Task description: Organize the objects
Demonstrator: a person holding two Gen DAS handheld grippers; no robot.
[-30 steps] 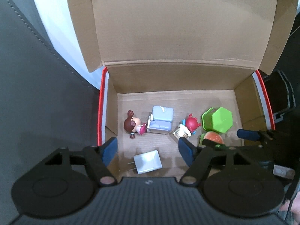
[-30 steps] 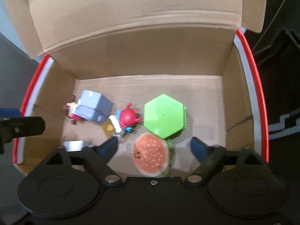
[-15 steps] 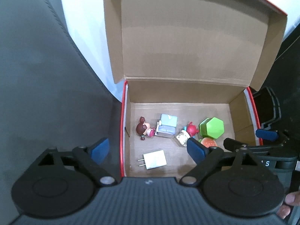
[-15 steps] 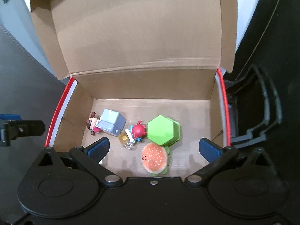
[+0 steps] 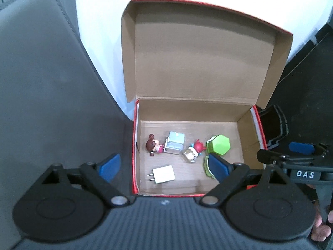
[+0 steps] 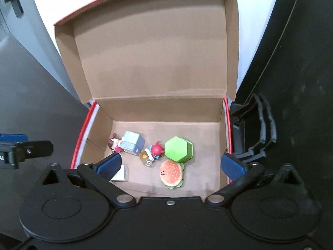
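The left gripper (image 5: pixel 164 165) and the right gripper (image 6: pixel 170 165) are both spread wide with nothing held, above the box (image 6: pixel 212 179) of toys (image 6: pixel 171 174)

Saw cardboard box (image 5: pixel 247 125) with red rim, lid standing open at back. Inside, on floor: brown-haired doll figure (image 5: pixel 153 145) lying on side at left, touching pale-blue toy armchair (image 5: pixel 175 143). Red-headed small figure (image 5: pixel 196 148) lay just right of armchair, beside green hexagonal case (image 5: pixel 219 145), lid shut. Burger toy (image 6: pixel 171 173) with smiley face sat near front, just beside hexagon. White plug charger (image 5: pixel 162 174) lay flat at front left, prongs pointing left.
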